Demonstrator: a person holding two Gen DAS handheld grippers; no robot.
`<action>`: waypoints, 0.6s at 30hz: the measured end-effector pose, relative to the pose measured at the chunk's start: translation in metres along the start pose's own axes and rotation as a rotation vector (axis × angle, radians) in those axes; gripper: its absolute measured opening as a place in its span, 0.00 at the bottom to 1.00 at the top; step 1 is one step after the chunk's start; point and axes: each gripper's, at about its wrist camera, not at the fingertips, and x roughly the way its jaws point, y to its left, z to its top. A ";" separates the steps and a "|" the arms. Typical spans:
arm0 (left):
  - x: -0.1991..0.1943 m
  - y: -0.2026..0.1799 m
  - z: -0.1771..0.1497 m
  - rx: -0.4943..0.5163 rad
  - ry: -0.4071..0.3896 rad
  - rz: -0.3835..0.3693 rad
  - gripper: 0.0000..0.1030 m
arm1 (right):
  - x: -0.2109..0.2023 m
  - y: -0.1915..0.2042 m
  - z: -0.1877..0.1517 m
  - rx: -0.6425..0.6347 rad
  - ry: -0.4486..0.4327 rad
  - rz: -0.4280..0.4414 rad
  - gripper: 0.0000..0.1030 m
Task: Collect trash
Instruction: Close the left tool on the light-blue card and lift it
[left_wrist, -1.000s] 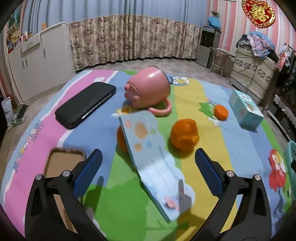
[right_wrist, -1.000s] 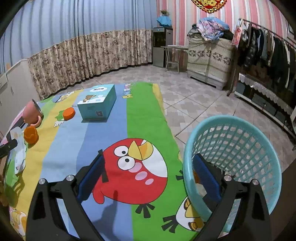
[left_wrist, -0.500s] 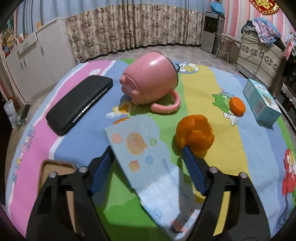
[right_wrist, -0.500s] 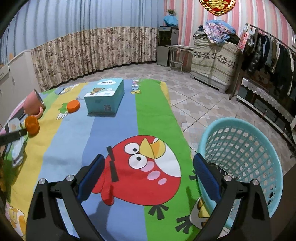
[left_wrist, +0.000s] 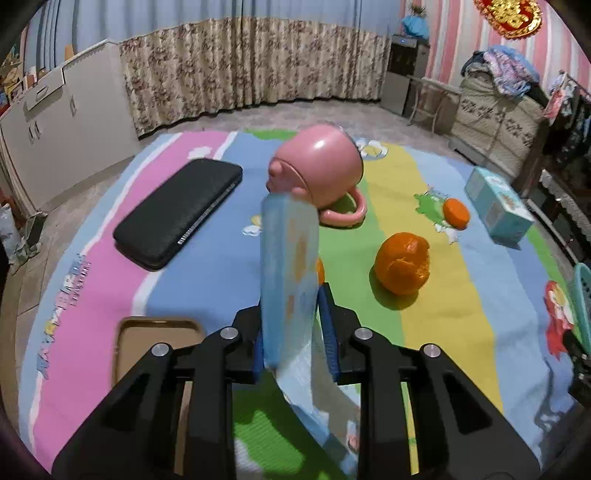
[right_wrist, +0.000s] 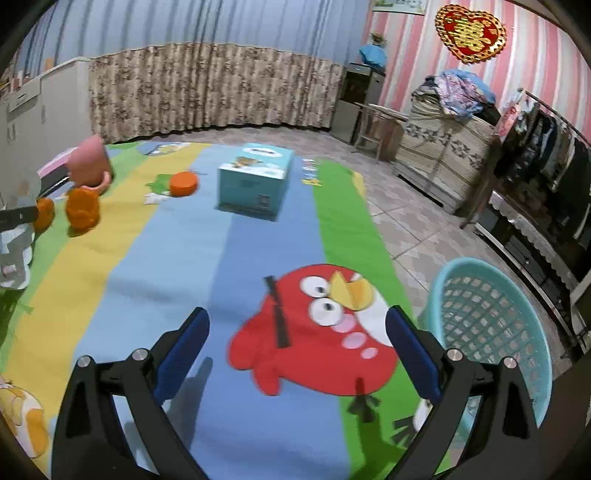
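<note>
My left gripper (left_wrist: 293, 325) is shut on a light blue plastic wrapper (left_wrist: 288, 266) and holds it upright above the colourful mat. An orange peel (left_wrist: 402, 264) lies on the yellow stripe to its right, and a smaller orange piece (left_wrist: 320, 271) shows behind the wrapper. An orange cap (left_wrist: 456, 212) lies farther right. My right gripper (right_wrist: 297, 343) is open and empty over the red bird print. The teal trash basket (right_wrist: 491, 317) stands on the floor to its right. The peel (right_wrist: 82, 208) and cap (right_wrist: 183, 183) show far left in the right wrist view.
A pink mug (left_wrist: 317, 173) lies on its side behind the wrapper. A black case (left_wrist: 177, 212) lies on the left, a brown tray (left_wrist: 155, 343) near my left gripper. A blue box (right_wrist: 255, 181) stands mid-mat. Tiled floor and furniture lie beyond the mat's right edge.
My left gripper moved in, shut on the blue wrapper and lifted it upright. My right gripper swung left, away from the basket, and stays open.
</note>
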 end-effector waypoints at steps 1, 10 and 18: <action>-0.004 0.003 -0.001 0.004 -0.010 -0.006 0.22 | -0.004 0.003 0.000 0.003 -0.005 0.011 0.91; -0.036 0.049 0.001 0.004 -0.098 -0.030 0.06 | -0.004 0.043 0.012 0.060 0.008 0.129 0.91; -0.066 0.099 0.015 -0.046 -0.187 -0.016 0.06 | 0.010 0.104 0.043 0.064 0.014 0.250 0.91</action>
